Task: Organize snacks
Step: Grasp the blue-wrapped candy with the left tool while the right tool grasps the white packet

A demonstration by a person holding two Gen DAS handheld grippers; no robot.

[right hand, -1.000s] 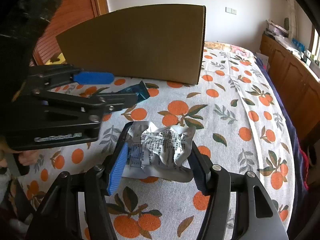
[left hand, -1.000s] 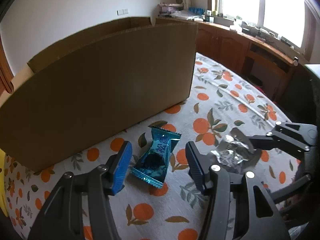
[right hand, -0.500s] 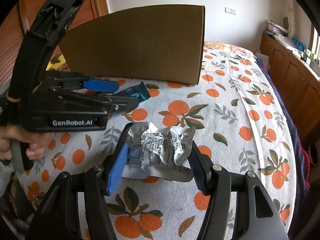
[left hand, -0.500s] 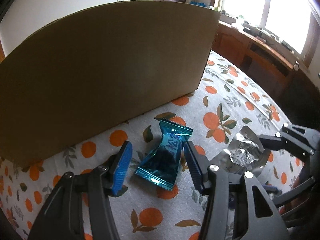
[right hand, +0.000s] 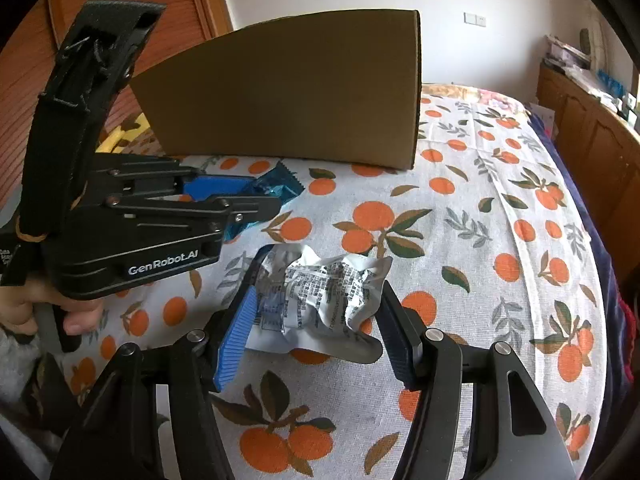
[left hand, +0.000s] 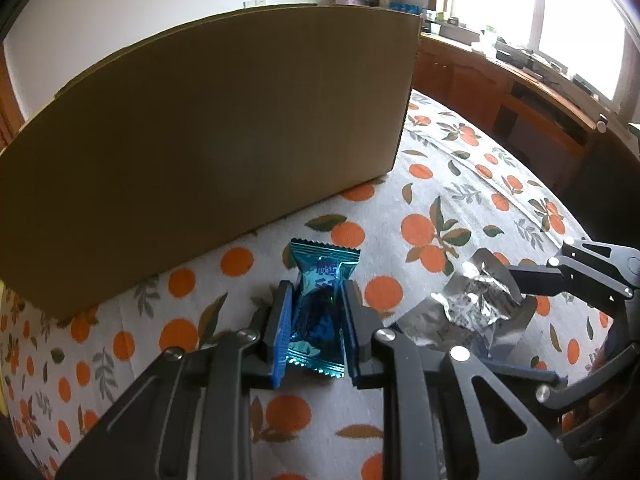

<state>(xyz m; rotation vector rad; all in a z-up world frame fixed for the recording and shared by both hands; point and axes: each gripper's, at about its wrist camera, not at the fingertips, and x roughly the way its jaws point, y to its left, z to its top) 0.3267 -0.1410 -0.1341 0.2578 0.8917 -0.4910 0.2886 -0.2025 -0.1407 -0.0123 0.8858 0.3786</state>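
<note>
Blue candy [left hand: 318, 312] lying on the bed [left hand: 400, 208], pinched at its middle between the blue pads [left hand: 280, 330] of the left claw [left hand: 316, 320]; claw closed tight on the wrapper, crimped ends sticking out front and back. Seen again from the right wrist view as a blue wrapper tip [right hand: 276, 188] poking past the left claw [right hand: 256, 196], close in front of the box [right hand: 296, 92]. Just right of the candy, a crumpled silver packet [left hand: 476, 304], printed side up in the right wrist view [right hand: 320, 300], resting on the sheet between the pads of the right claw [right hand: 316, 332]. Right claw about half open, blue pad [right hand: 236, 340] against the packet's left edge, dark pad on the right near or touching the crumpled corner; cannot tell whether squeezing or only straddling. Both claws angled down at the bed, side by side, the left a little farther forward toward the box. Behind the snacks, a big brown cardboard box [left hand: 208, 128] standing on the sheet, plain side facing the cameras, inside hidden. White sheet with oranges and leaves printed all over. Fingers of a hand [right hand: 44, 308] wrapped under the left claw's black body, marked "GenRobot.AI", strap [right hand: 84, 92] rising above it. Farther out, wooden cabinets [left hand: 520, 92] under a bright window [left hand: 532, 12] with clutter on top, a white wall [right hand: 460, 12], and a reddish slatted door [right hand: 48, 76] at the left.
</note>
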